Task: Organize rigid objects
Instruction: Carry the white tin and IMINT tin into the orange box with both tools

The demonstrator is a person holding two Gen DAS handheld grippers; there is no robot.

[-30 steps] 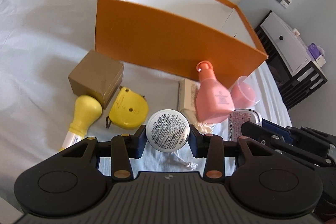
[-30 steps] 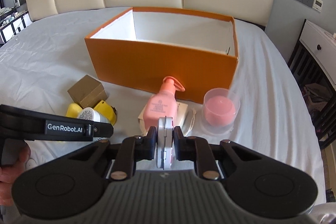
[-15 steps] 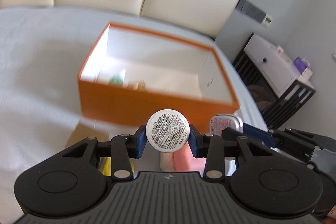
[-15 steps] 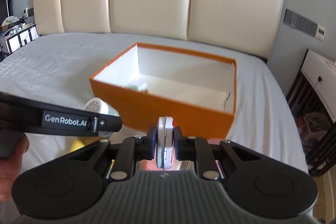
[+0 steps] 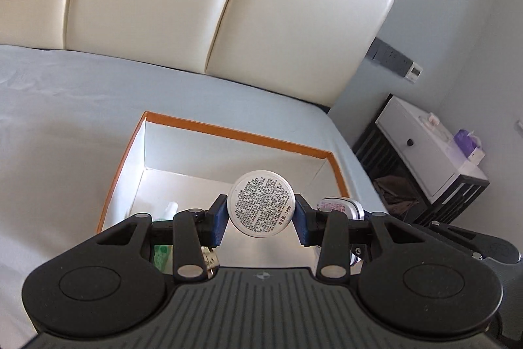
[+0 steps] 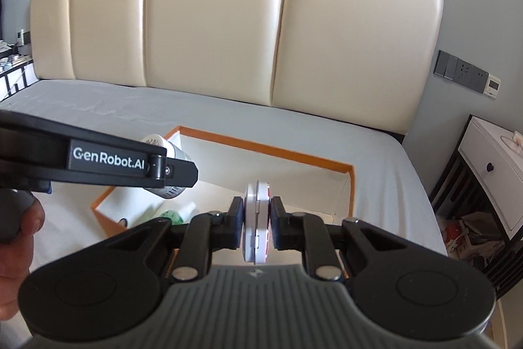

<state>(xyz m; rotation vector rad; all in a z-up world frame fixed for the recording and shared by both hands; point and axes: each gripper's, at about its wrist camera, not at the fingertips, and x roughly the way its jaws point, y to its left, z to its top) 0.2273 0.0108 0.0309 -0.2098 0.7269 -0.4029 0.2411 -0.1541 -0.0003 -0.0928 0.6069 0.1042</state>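
Observation:
My left gripper is shut on a small white round jar with a printed label on its flat end, held above the open orange box. My right gripper is shut on a thin flat white case with a pink edge, held on edge over the same box. The case also shows in the left wrist view, just right of the jar. The left gripper and jar appear at the left of the right wrist view. A green and white item lies inside the box.
The box sits on a bed with a grey sheet in front of a cream padded headboard. A white and black nightstand stands to the right of the bed. Wall switches are on the grey wall.
Both grippers rose and moved forward with their objects, from above the loose items in front of the box to over the open box. Those loose items are out of view now.

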